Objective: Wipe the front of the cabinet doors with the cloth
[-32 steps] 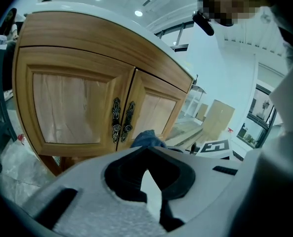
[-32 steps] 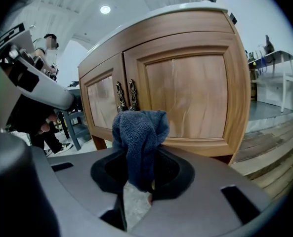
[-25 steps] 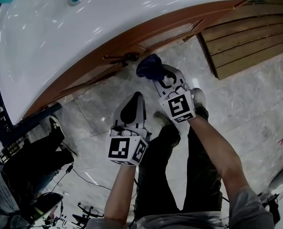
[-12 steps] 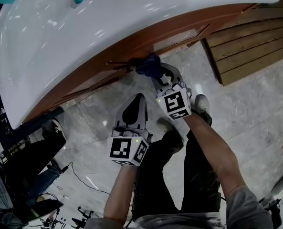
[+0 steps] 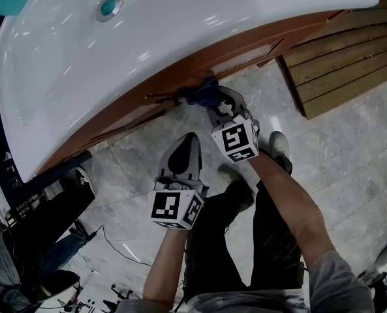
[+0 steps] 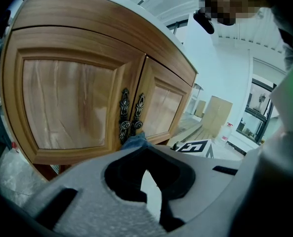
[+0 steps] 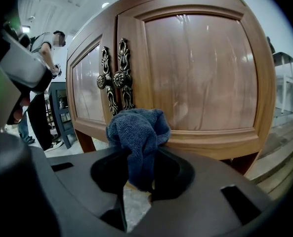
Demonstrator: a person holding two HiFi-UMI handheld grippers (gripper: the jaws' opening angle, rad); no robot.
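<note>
The wooden cabinet under the white basin has two panelled doors with ornate metal handles at the middle seam. My right gripper is shut on a bunched blue cloth, which sits against the lower door frame just below the handles. From above, the cloth touches the cabinet front beside the handles, with the right gripper behind it. My left gripper hangs back from the cabinet, shut and holding nothing. In its own view the left gripper faces the left door.
A white basin with a teal drain overhangs the cabinet. A slatted wooden platform lies on the marble floor to the right. Another person's legs and cables are at the left. A person stands beyond the cabinet's left side.
My right gripper has carried the cloth from just off the cabinet up against the door front by the handles. The left gripper has hardly moved.
</note>
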